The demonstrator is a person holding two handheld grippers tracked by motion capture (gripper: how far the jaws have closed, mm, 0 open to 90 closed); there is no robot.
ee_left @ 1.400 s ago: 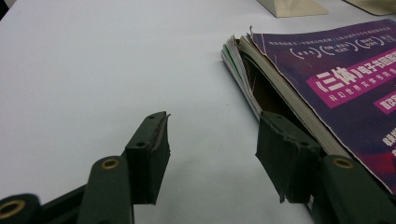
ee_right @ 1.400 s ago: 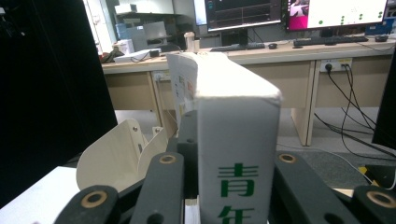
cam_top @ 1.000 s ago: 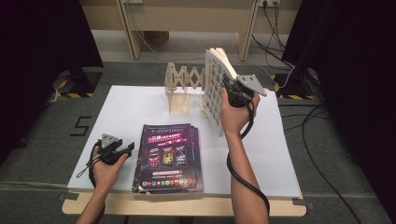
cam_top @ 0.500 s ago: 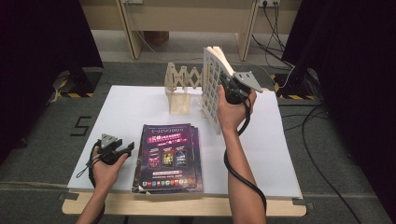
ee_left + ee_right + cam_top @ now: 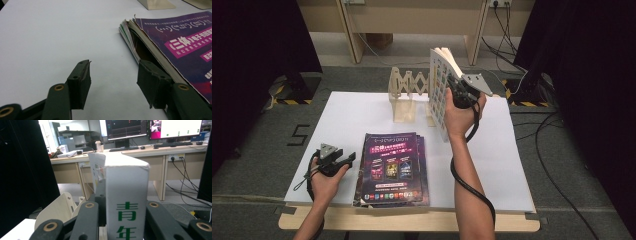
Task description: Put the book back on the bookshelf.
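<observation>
The book [image 5: 439,95] is held up in the air over the far right part of the table [image 5: 512,150]. It is thin, flat and made of paper, with a white cover that has rows of small pictures on it. It stands almost straight up, with its long side going up and down and leaning a little. Its cover faces left, and its pages fan open a bit at the top. In the right gripper view its white spine [image 5: 126,202] faces the camera, with green letters "青年" on it.

The right gripper [image 5: 457,95] pinches the book, with one black jaw on each side of the spine. A hand [image 5: 459,112] holds this gripper, and a black cable hangs along the arm.

Just left of the book is a rack [image 5: 404,95] of pale wood. It has a zigzag top and thin flat slats.

Nearer the person, a stack of magazines [image 5: 394,162] lies flat on the white table. The top one is shiny and purple, with pink bands and white writing. "三体" can be read on it [image 5: 182,45]. The page edges look worn and loose.

The left gripper [image 5: 113,82] rests low by the stack's left side. Its jaws are spread wide and hold nothing. The right jaw sits close against the page edges.
</observation>
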